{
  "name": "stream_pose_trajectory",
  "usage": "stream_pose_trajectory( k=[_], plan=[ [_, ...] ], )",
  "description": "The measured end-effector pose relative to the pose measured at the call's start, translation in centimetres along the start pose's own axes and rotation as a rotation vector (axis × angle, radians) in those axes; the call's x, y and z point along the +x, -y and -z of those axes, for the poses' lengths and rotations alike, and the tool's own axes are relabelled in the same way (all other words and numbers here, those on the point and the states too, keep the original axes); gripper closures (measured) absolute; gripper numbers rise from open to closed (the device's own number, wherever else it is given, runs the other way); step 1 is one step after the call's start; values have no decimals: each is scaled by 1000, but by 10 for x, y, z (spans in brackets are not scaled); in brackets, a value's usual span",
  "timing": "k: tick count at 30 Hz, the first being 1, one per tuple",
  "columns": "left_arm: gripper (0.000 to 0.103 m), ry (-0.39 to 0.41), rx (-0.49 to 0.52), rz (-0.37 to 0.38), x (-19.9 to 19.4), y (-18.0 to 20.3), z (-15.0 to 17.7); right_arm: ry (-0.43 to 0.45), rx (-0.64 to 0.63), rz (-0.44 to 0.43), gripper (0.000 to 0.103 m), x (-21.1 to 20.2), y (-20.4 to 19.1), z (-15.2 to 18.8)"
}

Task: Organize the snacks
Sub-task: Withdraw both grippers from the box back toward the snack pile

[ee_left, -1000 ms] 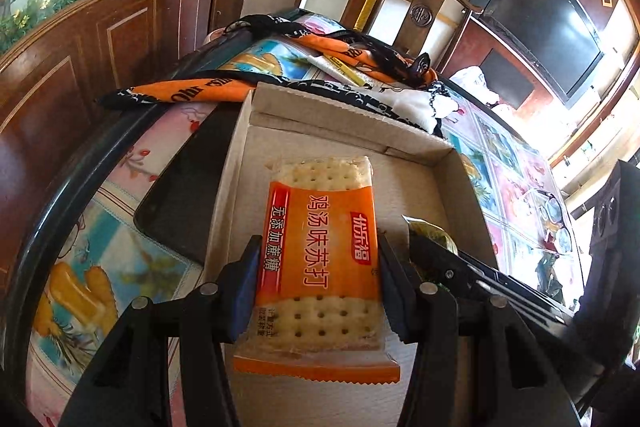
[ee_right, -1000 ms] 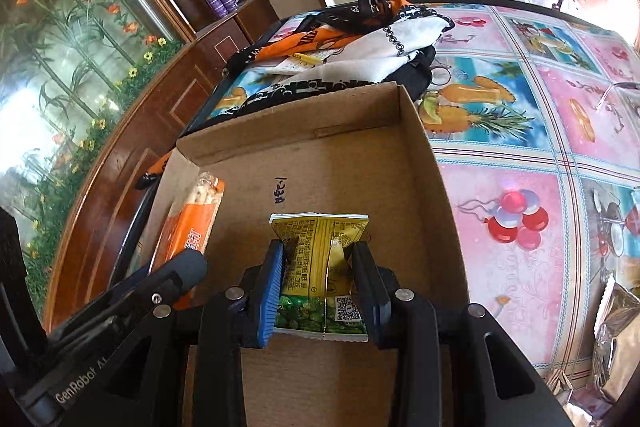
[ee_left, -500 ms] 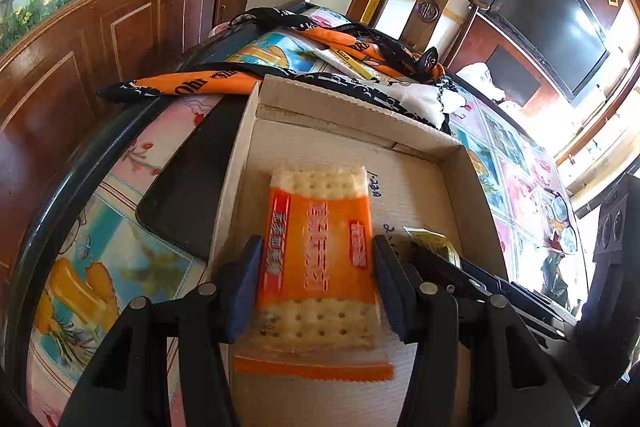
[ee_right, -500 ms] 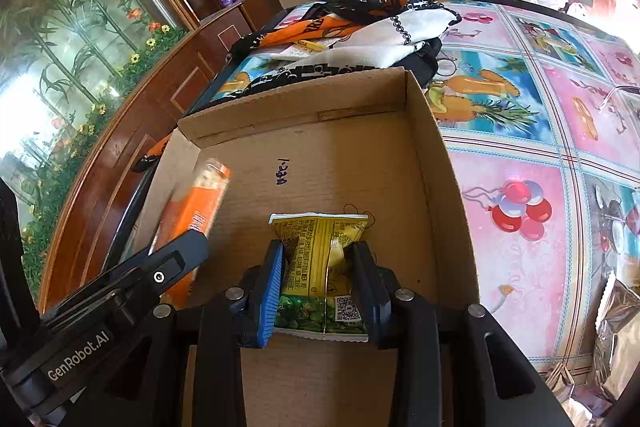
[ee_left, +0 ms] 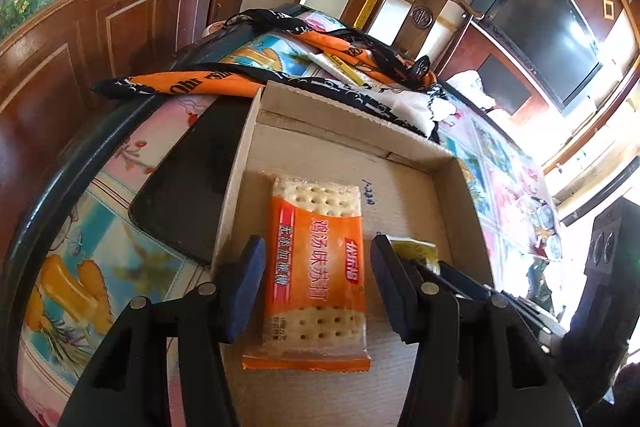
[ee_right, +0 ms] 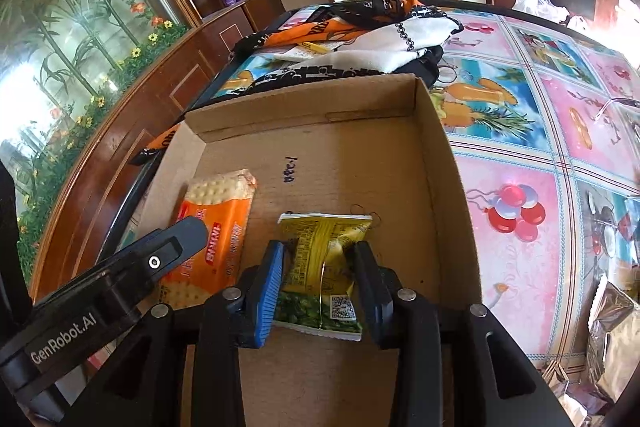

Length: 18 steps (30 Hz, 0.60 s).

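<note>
An orange cracker pack [ee_left: 316, 267] lies flat on the floor of a shallow cardboard box [ee_left: 340, 115], near its left wall. My left gripper [ee_left: 318, 251] straddles it; its jaws are opening, with a slim gap on each side of the pack. To the right lies a yellow-green snack pack [ee_right: 324, 239], creased at the middle, between the jaws of my right gripper [ee_right: 319, 253]. Those jaws are opening too, and the pads barely clear the pack. In the right wrist view the cracker pack [ee_right: 216, 219] sits left of it, partly behind a left finger [ee_right: 176, 239].
A dark flat device [ee_left: 188, 195] lies against the box's left outer wall. Orange, black and white scarves [ee_right: 360, 39] are heaped behind the box [ee_right: 304, 99]. A picture-print tablecloth [ee_right: 520, 187] spreads to the right, with foil packs [ee_right: 612, 327] at the lower right edge.
The cracker pack has come down flat onto the box floor and the left pads have parted from it. The right pads have eased off the yellow-green pack.
</note>
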<state>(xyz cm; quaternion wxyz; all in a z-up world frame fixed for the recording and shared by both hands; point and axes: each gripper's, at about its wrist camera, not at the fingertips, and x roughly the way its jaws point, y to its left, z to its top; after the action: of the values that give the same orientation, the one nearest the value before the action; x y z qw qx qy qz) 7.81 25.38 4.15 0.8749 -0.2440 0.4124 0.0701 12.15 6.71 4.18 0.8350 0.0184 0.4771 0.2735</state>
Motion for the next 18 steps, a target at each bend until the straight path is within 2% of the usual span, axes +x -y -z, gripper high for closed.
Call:
stream_pose_trajectory(
  k=[9,13,18],
  plan=[
    [41,77,-18,88,-16,1,-2,73,-35,-41,63,-29,-9,7],
    [39,103,-3,121,-22,6,-2,100,-23,-61,54,-44,-7,10],
    [37,132,30,142,-28,14,0,149,-25,-92,54,-72,7,28]
  ],
)
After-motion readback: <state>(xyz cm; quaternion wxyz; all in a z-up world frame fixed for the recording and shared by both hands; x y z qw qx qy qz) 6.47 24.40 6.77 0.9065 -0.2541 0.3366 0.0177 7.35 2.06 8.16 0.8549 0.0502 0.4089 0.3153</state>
